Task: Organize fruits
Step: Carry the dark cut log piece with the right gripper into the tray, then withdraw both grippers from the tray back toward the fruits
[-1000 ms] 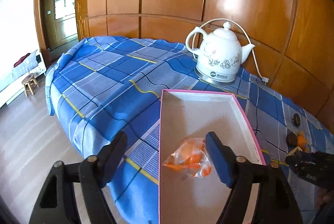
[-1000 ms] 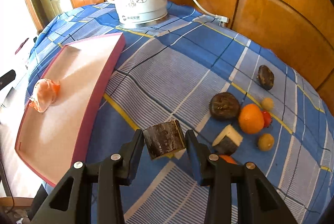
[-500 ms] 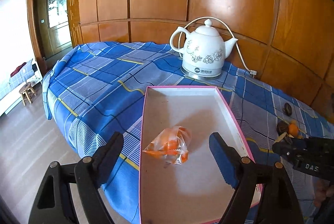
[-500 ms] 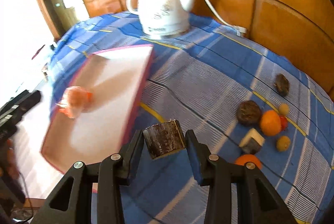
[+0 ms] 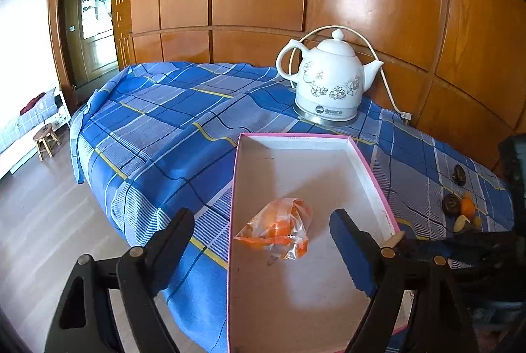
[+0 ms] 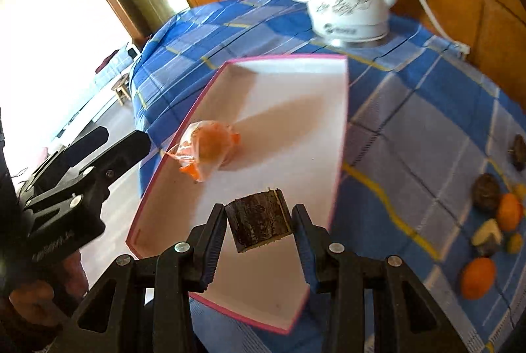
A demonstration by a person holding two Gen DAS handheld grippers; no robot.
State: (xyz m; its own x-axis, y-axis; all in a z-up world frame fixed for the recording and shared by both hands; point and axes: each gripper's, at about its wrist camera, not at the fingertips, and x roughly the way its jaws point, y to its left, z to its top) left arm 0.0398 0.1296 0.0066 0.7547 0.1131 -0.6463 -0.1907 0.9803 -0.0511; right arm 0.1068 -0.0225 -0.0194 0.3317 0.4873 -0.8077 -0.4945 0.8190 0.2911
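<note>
Right gripper [image 6: 259, 223] clamped on a dark, bark-skinned chunk [image 6: 259, 221], pads pressing both its sides, held above the near end of the pink-rimmed tray [image 6: 342, 109]. Left gripper [image 5: 263, 249] spread wide and empty, one finger over the blue plaid cloth [image 5: 157, 129], the other over the tray floor. Between and just beyond those fingers, lying on the tray: a clear bag of orange fruit [image 5: 279, 229] (touching neither pad). Further back on the cloth, beyond the tray's far rim, a white kettle [image 5: 328, 86] with its cord. Off to the tray's right, loose on the cloth: two oranges [image 6: 478, 277], a dark round fruit [image 6: 486, 190], a cut pale wedge [image 6: 488, 236] and some small yellowish pieces, clustered close together.
</note>
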